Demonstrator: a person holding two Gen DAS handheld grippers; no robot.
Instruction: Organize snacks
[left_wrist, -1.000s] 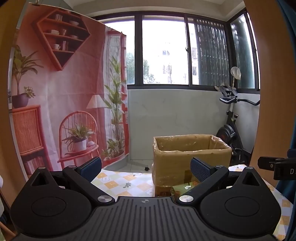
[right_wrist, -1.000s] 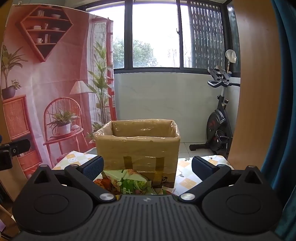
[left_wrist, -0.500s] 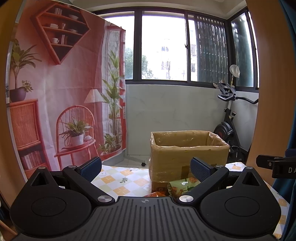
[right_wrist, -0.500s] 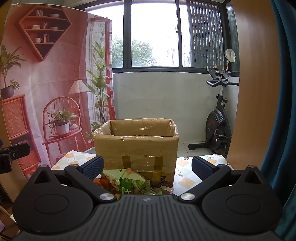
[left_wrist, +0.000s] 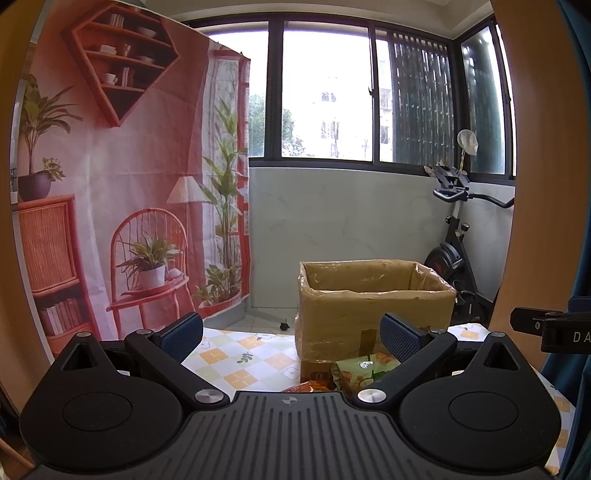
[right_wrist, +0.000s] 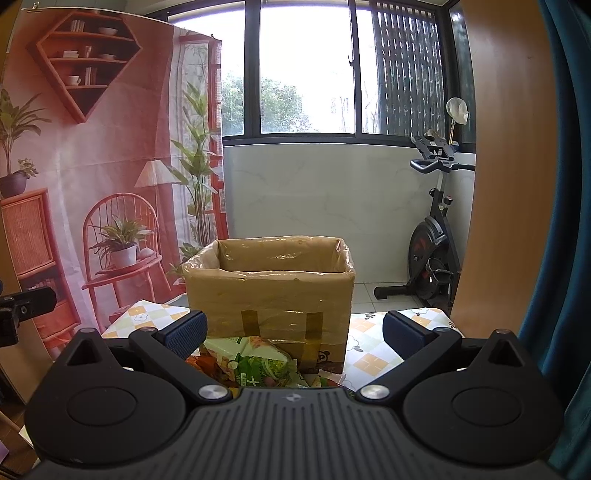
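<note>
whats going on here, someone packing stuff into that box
Not yet. A person holds two grippers above a table with a checked cloth. Both the left gripper and the right gripper are open and hold nothing. Snack bags lie on the table in front of an open cardboard box lined with plastic. No snacks show inside the box from this angle.

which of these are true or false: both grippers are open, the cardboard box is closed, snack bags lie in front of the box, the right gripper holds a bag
Both grippers are open: true. The left gripper and right gripper each show spread fingers with nothing between them.
The cardboard box is closed: false. Its top is open, lined with plastic.
Snack bags lie in front of the box: true.
The right gripper holds a bag: false. It holds nothing.
</note>
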